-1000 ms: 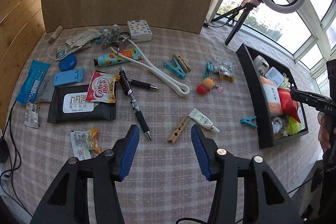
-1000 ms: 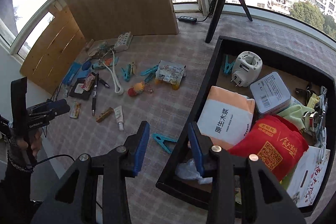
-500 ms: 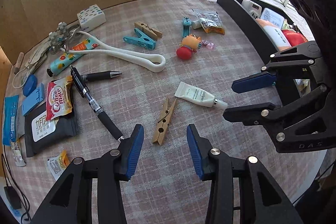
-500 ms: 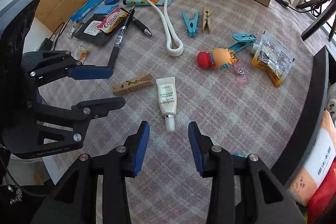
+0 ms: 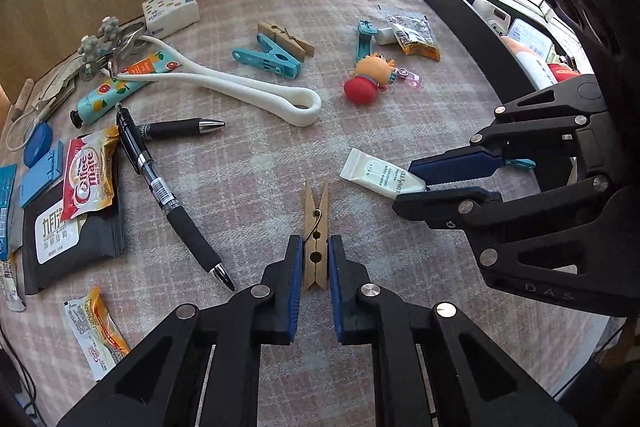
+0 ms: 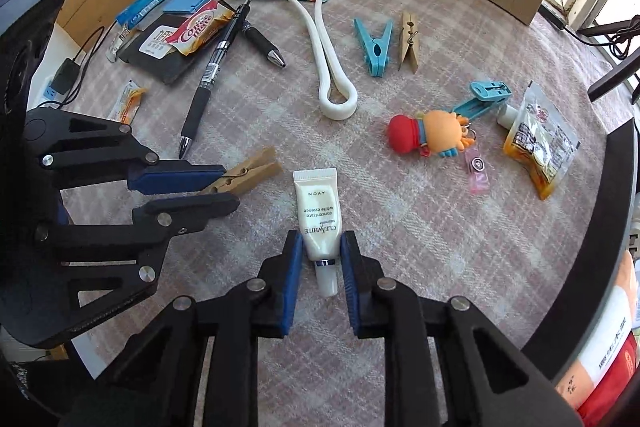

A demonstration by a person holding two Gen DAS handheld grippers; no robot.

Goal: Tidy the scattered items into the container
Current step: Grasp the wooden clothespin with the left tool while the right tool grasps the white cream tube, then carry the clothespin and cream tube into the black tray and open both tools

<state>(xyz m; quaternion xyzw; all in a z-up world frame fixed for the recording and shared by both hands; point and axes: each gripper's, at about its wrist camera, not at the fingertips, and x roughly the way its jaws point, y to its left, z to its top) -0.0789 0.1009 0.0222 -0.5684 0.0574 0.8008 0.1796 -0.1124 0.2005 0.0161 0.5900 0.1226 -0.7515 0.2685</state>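
Note:
My left gripper (image 5: 313, 259) is closed onto the near end of a wooden clothespin (image 5: 315, 223) that lies on the checked cloth; the clothespin also shows in the right wrist view (image 6: 248, 173). My right gripper (image 6: 321, 255) is closed onto the cap end of a white cream tube (image 6: 318, 217), also lying on the cloth, and seen in the left wrist view (image 5: 380, 175). The black container (image 5: 480, 43) stands at the right, holding several packets.
Scattered on the cloth: two black pens (image 5: 168, 195), a white loop strap (image 5: 240, 87), a blue clip (image 5: 268, 59), a doll keychain (image 5: 370, 77), a snack sachet (image 5: 414, 37), Coffee-mate packet (image 5: 86, 175), black wipes pack (image 5: 60, 239), dotted box (image 5: 170, 11). A wooden board stands behind.
Both grippers have dropped lower to the cloth and narrowed: the left onto the wooden clothespin, the right onto the white tube.

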